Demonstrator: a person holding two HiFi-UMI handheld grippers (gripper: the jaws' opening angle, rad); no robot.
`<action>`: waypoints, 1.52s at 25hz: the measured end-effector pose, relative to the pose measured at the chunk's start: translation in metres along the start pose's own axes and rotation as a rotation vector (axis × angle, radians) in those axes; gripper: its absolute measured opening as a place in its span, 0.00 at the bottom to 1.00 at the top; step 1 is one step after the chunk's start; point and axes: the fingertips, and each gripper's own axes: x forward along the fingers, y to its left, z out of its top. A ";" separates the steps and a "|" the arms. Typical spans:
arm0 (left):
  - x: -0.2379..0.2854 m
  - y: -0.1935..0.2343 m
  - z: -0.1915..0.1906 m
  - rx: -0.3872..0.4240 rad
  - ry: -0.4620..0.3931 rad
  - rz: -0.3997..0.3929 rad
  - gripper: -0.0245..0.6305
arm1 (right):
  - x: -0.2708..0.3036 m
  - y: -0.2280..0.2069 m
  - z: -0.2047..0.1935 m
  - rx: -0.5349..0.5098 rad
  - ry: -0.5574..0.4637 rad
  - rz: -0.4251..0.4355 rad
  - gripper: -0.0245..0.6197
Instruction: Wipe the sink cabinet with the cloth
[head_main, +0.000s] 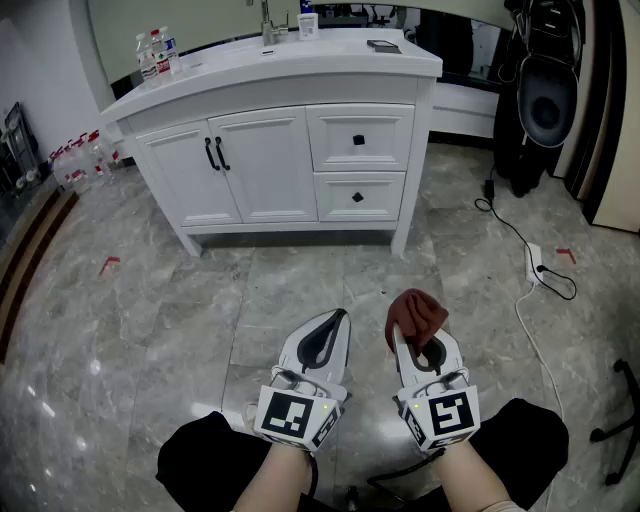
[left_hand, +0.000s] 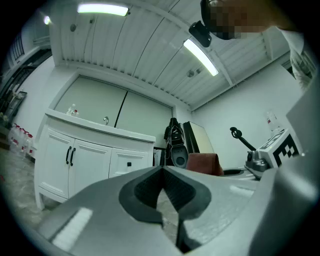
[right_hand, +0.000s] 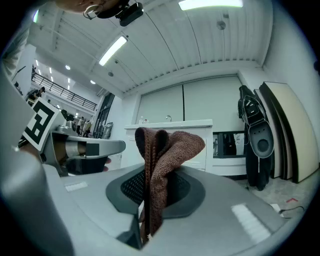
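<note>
Cloth (head_main: 416, 316) pinched in right claw (head_main: 404, 340), left claw (head_main: 339, 315) closed empty, sink cabinet (head_main: 262, 165) well apart across floor (head_main: 300, 285).

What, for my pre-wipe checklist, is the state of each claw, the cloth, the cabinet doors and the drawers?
Left claw: shut, nothing between its jaws.
Right claw: shut on the cloth.
Cloth: bunched up, pinched in the right claw, clear of the floor and not touching the cabinet.
Cabinet doors: both closed.
Drawers: both closed.
</note>
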 end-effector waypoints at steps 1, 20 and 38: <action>0.001 0.001 0.000 -0.001 0.001 0.001 0.04 | 0.001 0.000 0.000 0.000 0.004 -0.001 0.16; 0.000 0.004 0.008 -0.017 -0.009 0.016 0.04 | 0.004 -0.009 -0.004 0.060 0.019 -0.033 0.16; 0.077 0.069 0.058 -0.071 -0.116 0.077 0.04 | 0.098 -0.053 0.030 0.109 -0.054 -0.041 0.16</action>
